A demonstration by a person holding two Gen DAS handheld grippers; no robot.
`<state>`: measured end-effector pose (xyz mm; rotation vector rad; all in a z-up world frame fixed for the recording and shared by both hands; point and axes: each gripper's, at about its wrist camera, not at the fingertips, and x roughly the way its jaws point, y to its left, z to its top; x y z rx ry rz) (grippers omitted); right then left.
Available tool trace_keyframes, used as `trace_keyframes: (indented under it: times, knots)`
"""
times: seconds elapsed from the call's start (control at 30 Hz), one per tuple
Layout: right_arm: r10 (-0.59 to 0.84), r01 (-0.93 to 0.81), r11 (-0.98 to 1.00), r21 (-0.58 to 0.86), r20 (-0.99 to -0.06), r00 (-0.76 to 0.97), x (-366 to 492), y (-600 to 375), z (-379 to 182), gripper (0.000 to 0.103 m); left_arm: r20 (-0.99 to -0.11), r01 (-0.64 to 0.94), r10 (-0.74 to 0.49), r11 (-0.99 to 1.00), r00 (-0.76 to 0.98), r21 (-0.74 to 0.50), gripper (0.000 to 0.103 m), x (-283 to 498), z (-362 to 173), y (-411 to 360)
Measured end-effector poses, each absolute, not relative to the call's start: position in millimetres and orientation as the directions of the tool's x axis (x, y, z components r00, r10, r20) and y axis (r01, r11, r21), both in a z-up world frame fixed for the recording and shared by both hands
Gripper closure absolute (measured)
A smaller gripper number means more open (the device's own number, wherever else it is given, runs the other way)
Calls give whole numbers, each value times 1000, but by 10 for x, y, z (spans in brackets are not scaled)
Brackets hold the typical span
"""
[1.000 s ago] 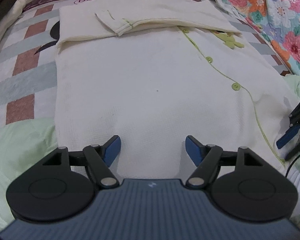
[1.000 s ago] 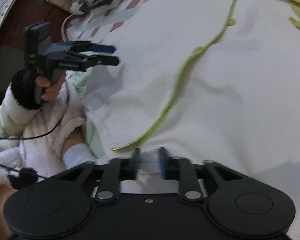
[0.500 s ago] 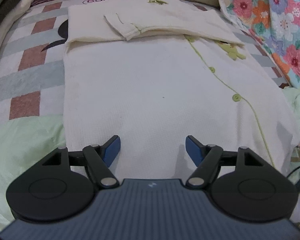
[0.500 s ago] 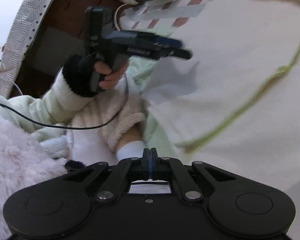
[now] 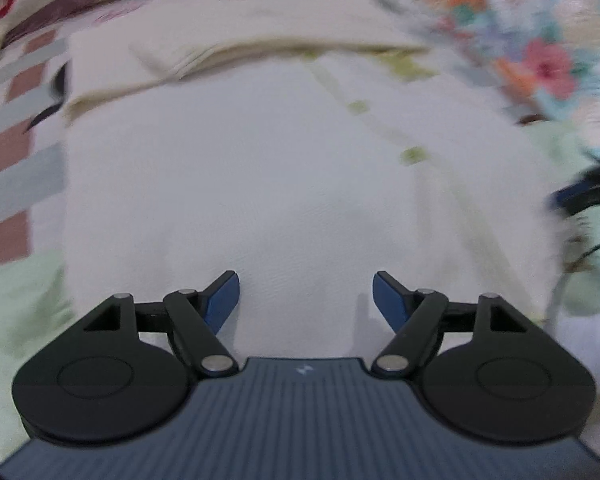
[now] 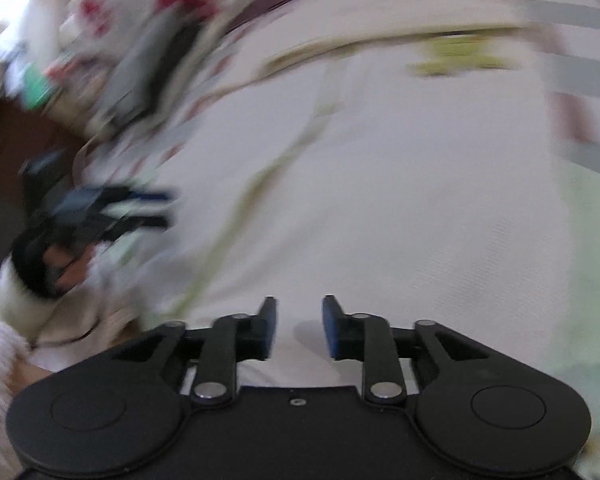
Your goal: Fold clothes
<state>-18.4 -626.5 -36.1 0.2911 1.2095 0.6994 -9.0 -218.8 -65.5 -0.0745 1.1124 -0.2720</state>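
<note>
A bed covered in a quilt (image 5: pixel 16 148) of pink, grey and white blocks lies under me, with a pale green blanket (image 5: pixel 16 292) at its near corners, and both of my views are smeared by blur. Nearest in my left view, my left gripper (image 5: pixel 306 300) hangs over the near end of the cream garment (image 5: pixel 260 184), its blue pads spread wide with nothing between them, only cloth beneath. In my right view, my right gripper (image 6: pixel 298 326) also hovers over that cream cloth; its jaws are opening, with a modest gap and nothing caught between the pads. The garment lies flat along the bed, running away from me, with a line of green trim and green buttons (image 5: pixel 410 155) slanting across its right half. Further up, its top part is folded down over the body, with a cuffed sleeve (image 5: pixel 168 56) laid across. A green appliqué (image 6: pixel 456 58) sits near that fold. At the far right of my left view a floral quilt (image 5: pixel 532 36) is bunched beside the garment. My left hand (image 6: pixel 60 264), in a dark fuzzy cuff, shows at the left edge of the right view.
</note>
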Motion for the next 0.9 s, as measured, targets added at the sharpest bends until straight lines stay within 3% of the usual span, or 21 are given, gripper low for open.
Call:
trace_keyframes:
  times: [0.13, 0.2, 0.3, 0.53, 0.6, 0.7, 0.73, 0.77, 0.8, 0.83, 0.87, 0.9]
  knots:
    - [464, -167, 885, 434, -803, 374, -447, -6761, -390, 66, -907, -26, -170, 980, 385, -195, 30, -38, -665, -1787]
    - [415, -102, 904, 415, -794, 444, -533, -6909, -374, 66, -894, -91, -203, 962, 400, -259, 29, -75, -589, -1589]
    - [389, -43, 902, 430, -766, 511, -515, -7133, -375, 55, -908, -140, -196, 955, 372, -263, 26, -155, -616, -1446]
    - [445, -41, 875, 483, -767, 462, -384, -6985, -661, 54, -928, -301, -235, 898, 288, -321, 21, -203, -886, -1215]
    - [445, -13, 866, 499, -759, 475, -325, -6964, -703, 48, -919, -333, -249, 877, 305, -348, 20, -212, -892, -1154]
    - [462, 13, 845, 535, -741, 487, -219, -6933, -748, 45, -928, -329, -220, 889, 301, -318, 21, -197, -917, -1179]
    - [478, 13, 833, 553, -731, 487, -176, -6924, -753, 44, -929, -313, -207, 900, 307, -303, 26, -198, -914, -1213]
    - [493, 9, 823, 568, -722, 486, -134, -6910, -754, 48, -928, -286, -192, 914, 320, -288, 43, -203, -902, -1242]
    - [504, -28, 826, 563, -716, 483, -109, -6871, -729, 80, -923, -272, -185, 919, 337, -284, 54, -215, -867, -1260]
    - [522, -87, 827, 556, -701, 486, -108, -6832, -678, 98, -918, -258, -178, 925, 354, -279, 73, -228, -831, -1278]
    - [541, -143, 824, 549, -684, 489, -109, -6793, -625, 98, -913, -244, -171, 930, 371, -274, 79, -240, -795, -1296]
    - [562, -182, 812, 555, -657, 503, -122, -6764, -562, 98, -907, -232, -166, 934, 388, -270, 79, -252, -763, -1309]
